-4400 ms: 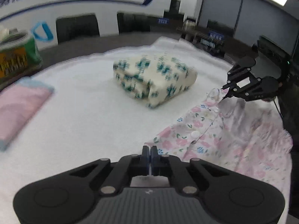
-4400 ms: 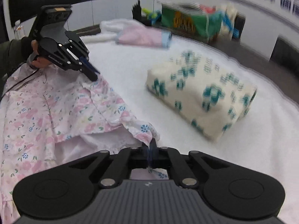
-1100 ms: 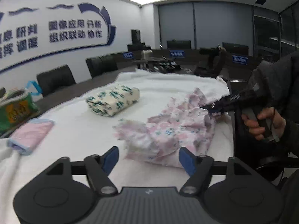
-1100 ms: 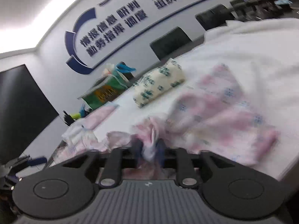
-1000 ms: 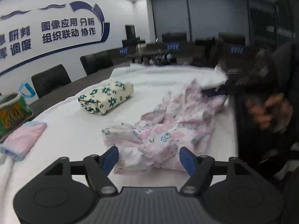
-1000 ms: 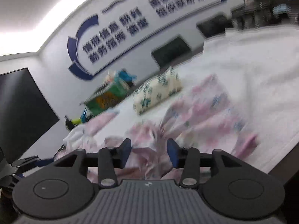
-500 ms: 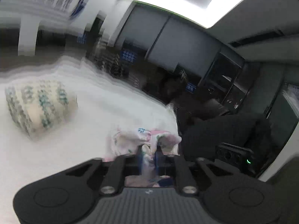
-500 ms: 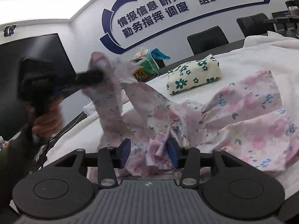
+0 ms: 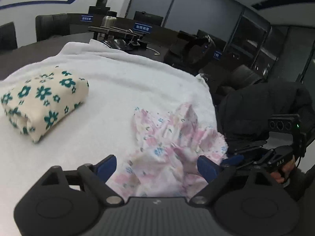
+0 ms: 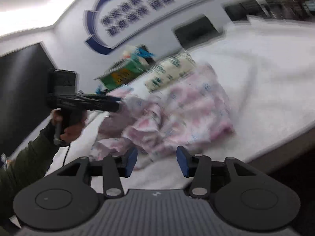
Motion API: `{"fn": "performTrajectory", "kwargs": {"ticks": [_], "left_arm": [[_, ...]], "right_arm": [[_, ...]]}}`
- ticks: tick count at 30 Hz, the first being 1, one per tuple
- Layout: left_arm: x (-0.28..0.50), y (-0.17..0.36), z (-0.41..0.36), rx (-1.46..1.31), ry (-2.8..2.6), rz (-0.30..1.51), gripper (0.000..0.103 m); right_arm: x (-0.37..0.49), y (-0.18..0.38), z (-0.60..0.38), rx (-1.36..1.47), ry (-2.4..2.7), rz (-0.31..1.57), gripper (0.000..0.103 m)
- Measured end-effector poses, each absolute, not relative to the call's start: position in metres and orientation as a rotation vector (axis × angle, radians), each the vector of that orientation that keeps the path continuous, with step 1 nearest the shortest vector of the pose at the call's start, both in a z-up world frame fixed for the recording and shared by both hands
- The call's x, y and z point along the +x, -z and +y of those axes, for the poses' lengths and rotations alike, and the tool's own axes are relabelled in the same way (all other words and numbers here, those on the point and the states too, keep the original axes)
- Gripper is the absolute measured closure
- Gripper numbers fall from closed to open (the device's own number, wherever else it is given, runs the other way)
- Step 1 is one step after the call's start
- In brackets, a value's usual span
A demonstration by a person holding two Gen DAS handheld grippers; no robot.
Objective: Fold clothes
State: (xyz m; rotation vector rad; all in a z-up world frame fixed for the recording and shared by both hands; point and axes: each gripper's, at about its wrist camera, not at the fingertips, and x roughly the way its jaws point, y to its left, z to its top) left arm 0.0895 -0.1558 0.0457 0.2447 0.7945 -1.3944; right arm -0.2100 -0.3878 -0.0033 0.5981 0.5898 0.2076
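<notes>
Left gripper (image 9: 156, 166): jaws spread wide, nothing between them, blue pads (image 9: 106, 166) visible on both sides. It hovers just above the near end of the pink floral garment (image 9: 173, 143).

Right gripper (image 10: 156, 160): jaws also apart, holding nothing, just short of the garment's edge. In the left wrist view it sits at the right, low by the table edge, touching or just beside the cloth; can't tell which.

Garment lies crumpled in a loose heap on the white towel (image 9: 122, 82) covering the table, near the table's front edge. Right wrist view is motion-blurred, so fold detail is unreadable.

Folded cream bundle with green flowers (image 9: 42, 103) sits well apart on the towel. Green bag (image 10: 124, 72) beyond it.
</notes>
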Motion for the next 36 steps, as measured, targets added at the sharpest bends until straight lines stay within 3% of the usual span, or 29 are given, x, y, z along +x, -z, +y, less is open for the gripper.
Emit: {"fn": "performTrajectory", "kwargs": {"ticks": [2, 5, 7, 8, 9, 10, 12, 17, 21, 25, 26, 29, 31, 33, 36], "left_arm": [[0.093, -0.037, -0.174, 0.278, 1.389, 0.843, 0.015], [0.090, -0.021, -0.193, 0.313, 1.381, 0.883, 0.025], [0.087, -0.016, -0.194, 0.309, 1.379, 0.877, 0.043], [0.085, -0.017, -0.191, 0.299, 1.377, 0.871, 0.067], [0.083, -0.017, -0.187, 0.288, 1.375, 0.865, 0.081], [0.079, -0.018, -0.179, 0.281, 1.341, 0.839, 0.082], [0.068, -0.023, -0.157, 0.257, 1.272, 0.770, 0.091], [0.047, -0.046, -0.076, 0.015, 0.980, 0.601, 0.093], [0.027, -0.059, -0.020, -0.193, 0.709, 0.512, 0.093], [0.043, -0.048, -0.007, -0.294, 0.451, 0.579, 0.090], [0.053, -0.040, -0.007, -0.295, 0.405, 0.621, 0.083], [0.064, -0.024, 0.010, -0.382, 0.372, 0.690, 0.076], [0.060, -0.021, 0.029, -0.473, 0.394, 0.689, 0.064], [0.042, -0.028, 0.051, -0.531, 0.355, 0.660, 0.042], [0.004, -0.036, 0.061, -0.500, 0.332, 0.608, 0.039]], "right_arm": [[-0.206, 0.014, -0.395, 0.696, -0.161, 0.586, 0.059], [-0.201, 0.015, -0.394, 0.738, -0.085, 0.524, 0.059], [-0.189, 0.014, -0.388, 0.703, -0.032, 0.508, 0.059], [-0.181, 0.012, -0.382, 0.647, -0.036, 0.505, 0.061], [-0.174, 0.010, -0.375, 0.589, -0.043, 0.500, 0.077], [-0.164, 0.007, -0.368, 0.508, -0.039, 0.514, 0.092], [-0.148, -0.003, -0.355, 0.364, -0.094, 0.505, 0.095], [-0.097, -0.058, -0.304, -0.037, -0.329, 0.432, 0.097], [-0.027, -0.100, -0.263, -0.184, -0.561, 0.447, 0.097], [0.082, -0.098, -0.215, -0.208, -0.664, 0.649, 0.095], [0.099, -0.089, -0.206, -0.223, -0.637, 0.697, 0.093], [0.132, -0.064, -0.185, -0.268, -0.534, 0.806, 0.077], [0.119, -0.062, -0.193, -0.258, -0.496, 0.776, 0.054], [0.091, -0.071, -0.212, -0.245, -0.494, 0.706, 0.043], [0.042, -0.088, -0.245, -0.193, -0.434, 0.604, 0.029]]}}
